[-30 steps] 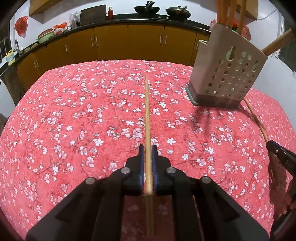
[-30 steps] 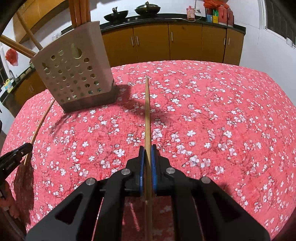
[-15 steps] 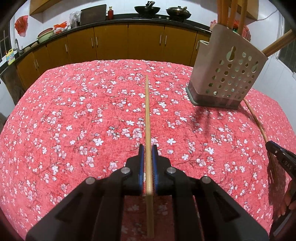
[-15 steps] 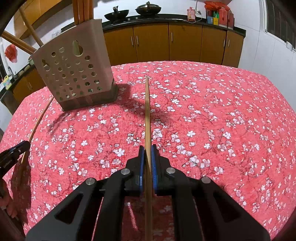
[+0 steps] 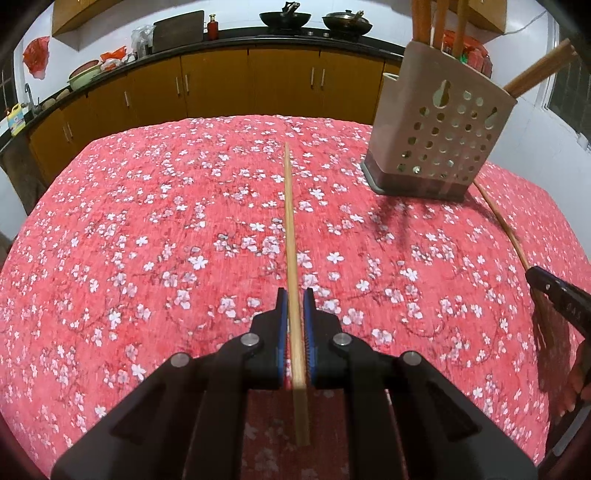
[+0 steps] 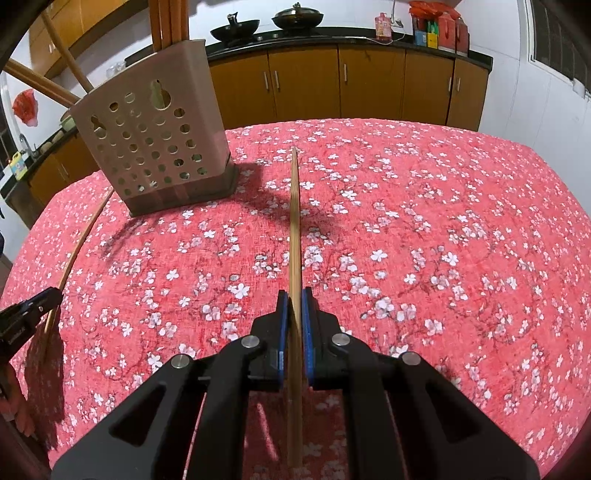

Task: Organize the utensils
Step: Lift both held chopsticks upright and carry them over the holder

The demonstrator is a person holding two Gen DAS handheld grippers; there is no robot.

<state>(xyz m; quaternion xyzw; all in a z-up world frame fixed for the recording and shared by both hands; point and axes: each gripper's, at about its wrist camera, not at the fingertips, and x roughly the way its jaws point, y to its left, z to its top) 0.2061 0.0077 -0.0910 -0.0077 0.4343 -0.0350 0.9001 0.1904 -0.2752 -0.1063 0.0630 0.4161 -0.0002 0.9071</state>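
My left gripper (image 5: 294, 293) is shut on a wooden chopstick (image 5: 290, 229) that points straight ahead above the table. My right gripper (image 6: 294, 295) is shut on a second wooden chopstick (image 6: 294, 221), also pointing forward. A beige perforated utensil holder (image 5: 437, 136) stands at the far right in the left wrist view and at the far left (image 6: 155, 136) in the right wrist view, with several wooden utensils sticking out of its top. Each gripper's tip and chopstick show at the edge of the other's view (image 5: 554, 295) (image 6: 33, 310).
The table carries a red cloth with white blossoms (image 5: 166, 240). Behind it runs a row of brown cabinets (image 5: 258, 81) under a black counter with two woks (image 5: 284, 16), bottles and bowls. A window (image 6: 561, 40) is on the right wall.
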